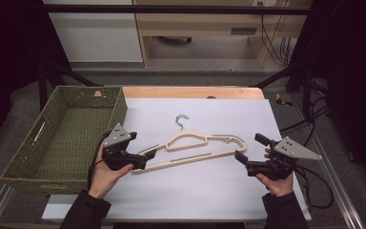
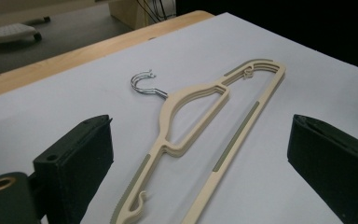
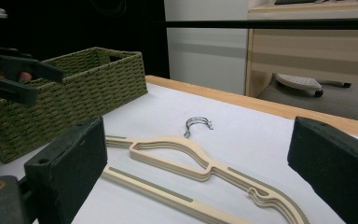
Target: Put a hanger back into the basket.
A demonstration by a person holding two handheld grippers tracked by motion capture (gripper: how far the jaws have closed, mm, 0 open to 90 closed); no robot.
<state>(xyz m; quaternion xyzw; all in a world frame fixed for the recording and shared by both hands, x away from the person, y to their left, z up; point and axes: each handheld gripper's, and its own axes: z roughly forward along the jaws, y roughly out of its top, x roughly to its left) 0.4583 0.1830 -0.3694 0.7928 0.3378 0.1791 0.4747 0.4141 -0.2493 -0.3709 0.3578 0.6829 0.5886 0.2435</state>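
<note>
**Both grippers open at the ends of the hanger**

The left gripper (image 1: 140,160), in the lower left middle of the high view, has its jaws spread wide and holds nothing. In the left gripper view the cream hanger (image 2: 205,135) runs up between the two black jaws from the bottom centre toward the upper right, its near end already inside the gap but apparently touching neither pad.

The right gripper (image 1: 242,156), lower right of centre, is open as well and empty; its tips sit just beside the hanger's (image 1: 190,149) other end.

The hanger lies flat on the white sheet (image 1: 209,191) with its long axis running left to right across the frame, tilted slightly up toward the right, its metal hook (image 1: 181,120) pointing to the top of the picture. The left gripper looks nearer to a grasp, since it already straddles its end. The green basket (image 1: 16,164) stands at the far left.
</note>
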